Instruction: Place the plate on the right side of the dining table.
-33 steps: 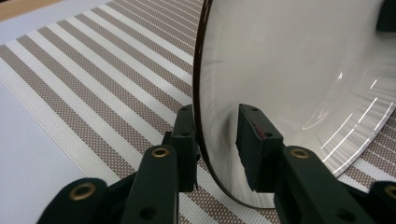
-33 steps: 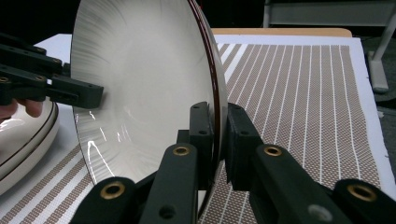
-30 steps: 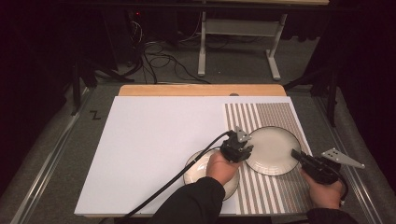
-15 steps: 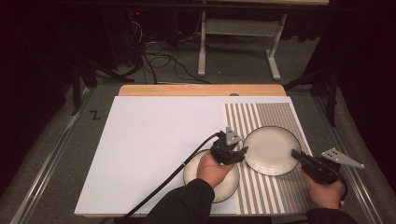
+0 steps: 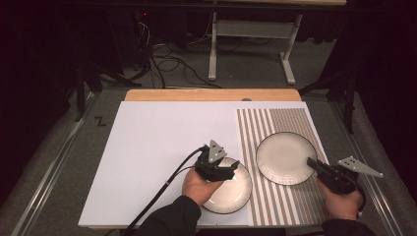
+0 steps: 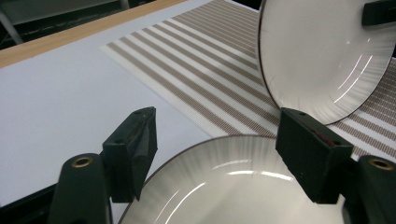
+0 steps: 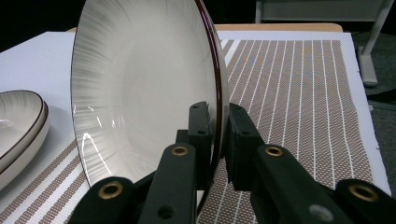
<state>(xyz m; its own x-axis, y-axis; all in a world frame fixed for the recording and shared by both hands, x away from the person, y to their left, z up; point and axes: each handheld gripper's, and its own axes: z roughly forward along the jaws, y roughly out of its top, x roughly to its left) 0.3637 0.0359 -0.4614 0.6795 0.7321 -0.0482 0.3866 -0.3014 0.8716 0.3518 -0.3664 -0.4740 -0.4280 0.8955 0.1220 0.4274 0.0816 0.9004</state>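
On the striped mat [image 5: 290,123], my right gripper [image 7: 219,135] was clamped on the far plate's [image 5: 285,158] rim. My left gripper [image 6: 215,149], jaws apart, hovered over the near plate [image 5: 231,189]. I judged a level, slow lift best.

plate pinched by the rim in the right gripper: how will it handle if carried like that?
The plate looks glazed ceramic, so probably rigid and breakable if dropped. Its glossy rim may slip between the right gripper pads. Clamped at one edge, with its bulk beyond the jaws, it could pivot or sag.
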